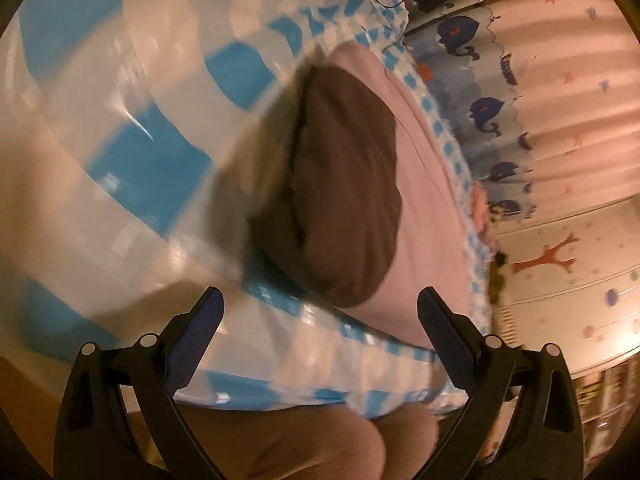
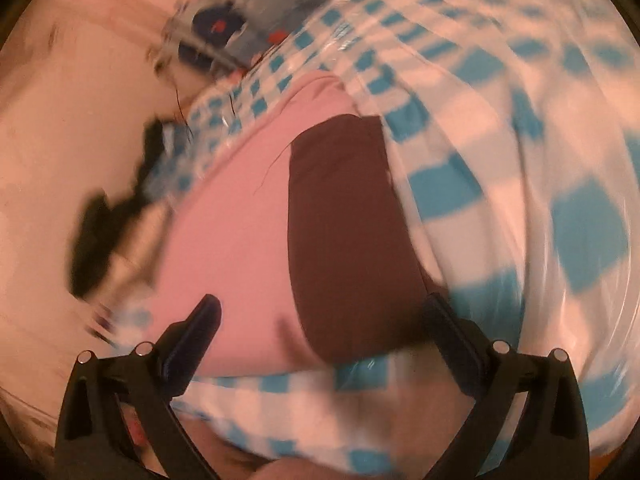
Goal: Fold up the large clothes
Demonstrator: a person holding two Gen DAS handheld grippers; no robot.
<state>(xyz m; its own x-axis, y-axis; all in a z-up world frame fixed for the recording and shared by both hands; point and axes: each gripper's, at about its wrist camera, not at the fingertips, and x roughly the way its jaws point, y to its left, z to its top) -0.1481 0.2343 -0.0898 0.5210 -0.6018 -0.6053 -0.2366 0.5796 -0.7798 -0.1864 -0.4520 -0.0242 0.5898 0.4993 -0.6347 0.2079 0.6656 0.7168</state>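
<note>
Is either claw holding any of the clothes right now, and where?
Nothing is held. The left claw and right claw are both open above the brown garment, which lies on the pink one.

Blue-and-white checked cover [image 1: 132, 168] fills most of my left view, glossy, blurred. Whale-print curtain [image 1: 476, 80] upper right, pale pleated drape [image 1: 568, 40] beside it. Cabinet with tree decal [image 1: 560, 264] at right edge. Right view: black blurred object [image 2: 96, 236] at left, can't identify.
</note>
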